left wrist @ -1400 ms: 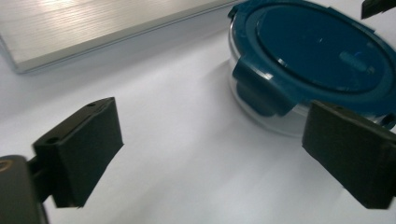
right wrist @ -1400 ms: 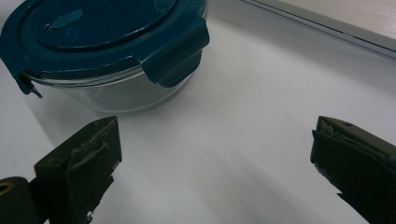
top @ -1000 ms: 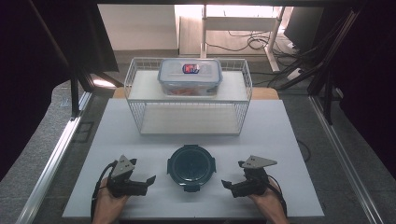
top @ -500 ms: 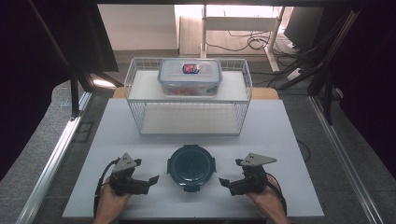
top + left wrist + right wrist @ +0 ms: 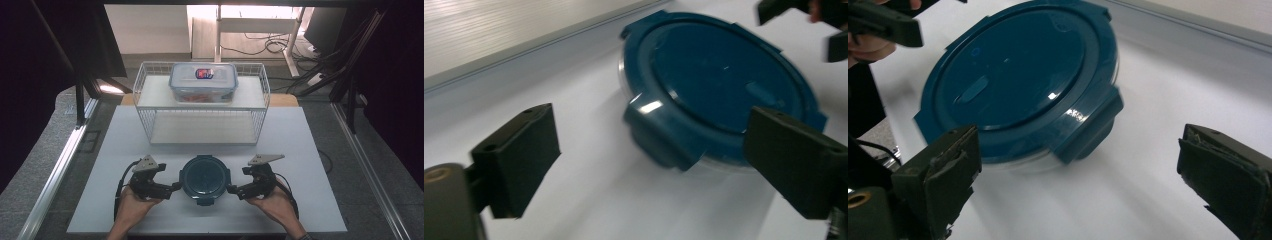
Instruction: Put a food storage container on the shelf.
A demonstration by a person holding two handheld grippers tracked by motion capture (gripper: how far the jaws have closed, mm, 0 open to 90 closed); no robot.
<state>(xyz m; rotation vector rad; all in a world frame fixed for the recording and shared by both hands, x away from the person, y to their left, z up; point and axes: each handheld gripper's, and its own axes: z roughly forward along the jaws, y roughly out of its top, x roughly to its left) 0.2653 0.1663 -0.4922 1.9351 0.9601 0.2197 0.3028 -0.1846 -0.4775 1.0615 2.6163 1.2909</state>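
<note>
Both grippers flank the round blue-lidded container (image 5: 205, 179) at the table's (image 5: 320, 150) near edge, left gripper (image 5: 170, 189) and right gripper (image 5: 235, 190) each with jaws spread wide and empty, the left's having just been closing a little around a lid latch. Nothing is gripped yet, so I judge the work barely begun. Count: two grippers, one round container, and farther back one wire rack (image 5: 142, 90) carrying one rectangular container (image 5: 202, 82).

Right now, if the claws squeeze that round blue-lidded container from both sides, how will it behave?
The round container looks rigid, so it probably won't flex. Its glossy lid and clear wall may be slippery; the side latches offer a better hold. Low and flat-based on the white table, it should slide rather than tip.
</note>
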